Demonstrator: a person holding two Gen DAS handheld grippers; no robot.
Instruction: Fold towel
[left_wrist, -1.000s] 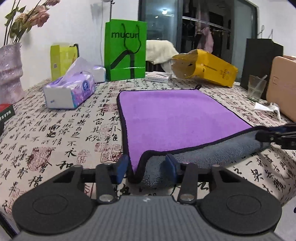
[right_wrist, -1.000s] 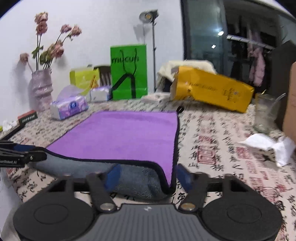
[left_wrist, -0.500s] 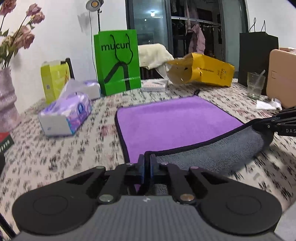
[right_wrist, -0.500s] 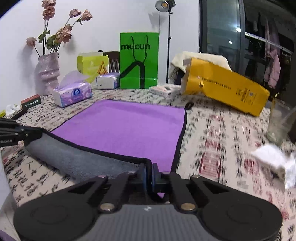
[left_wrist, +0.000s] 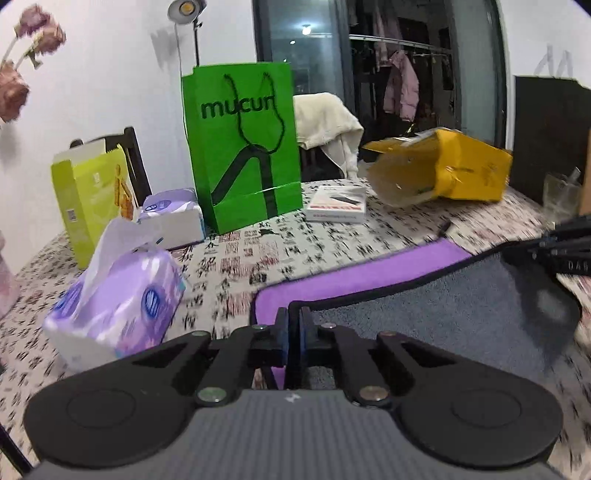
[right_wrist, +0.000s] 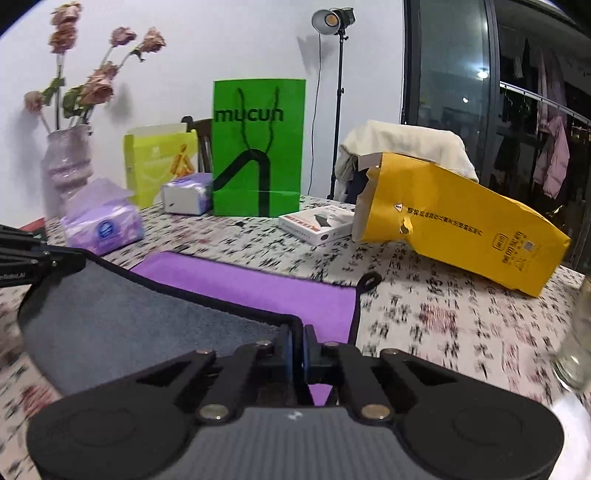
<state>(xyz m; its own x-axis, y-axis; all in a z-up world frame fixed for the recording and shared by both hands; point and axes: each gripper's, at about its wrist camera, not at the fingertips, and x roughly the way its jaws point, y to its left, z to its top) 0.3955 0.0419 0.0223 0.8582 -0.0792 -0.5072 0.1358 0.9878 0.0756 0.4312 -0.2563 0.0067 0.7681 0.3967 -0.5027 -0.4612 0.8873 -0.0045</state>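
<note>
The towel (left_wrist: 369, 280) is purple on top and grey underneath, with a black hem. It lies on the patterned tablecloth. My left gripper (left_wrist: 293, 325) is shut on the towel's near left corner. My right gripper (right_wrist: 297, 343) is shut on the near right corner (right_wrist: 291, 321). Both hold the near edge lifted and carried toward the far edge, so the grey underside (right_wrist: 129, 317) faces up over most of the purple. A strip of purple (right_wrist: 258, 291) still shows at the far side. Each gripper shows in the other's view, the right one (left_wrist: 554, 251) and the left one (right_wrist: 33, 258).
A tissue pack (left_wrist: 118, 299) lies left of the towel. Behind it stand a green paper bag (left_wrist: 243, 147), a yellow-green box (left_wrist: 92, 192), a small white box (right_wrist: 317, 221) and a yellow bag on its side (right_wrist: 461, 225). A glass (right_wrist: 576, 339) stands at the right, a vase (right_wrist: 68, 162) at far left.
Both grippers closed on the near corners, lifted them and moved forward over the towel. The grey underside now covers most of the purple surface.
</note>
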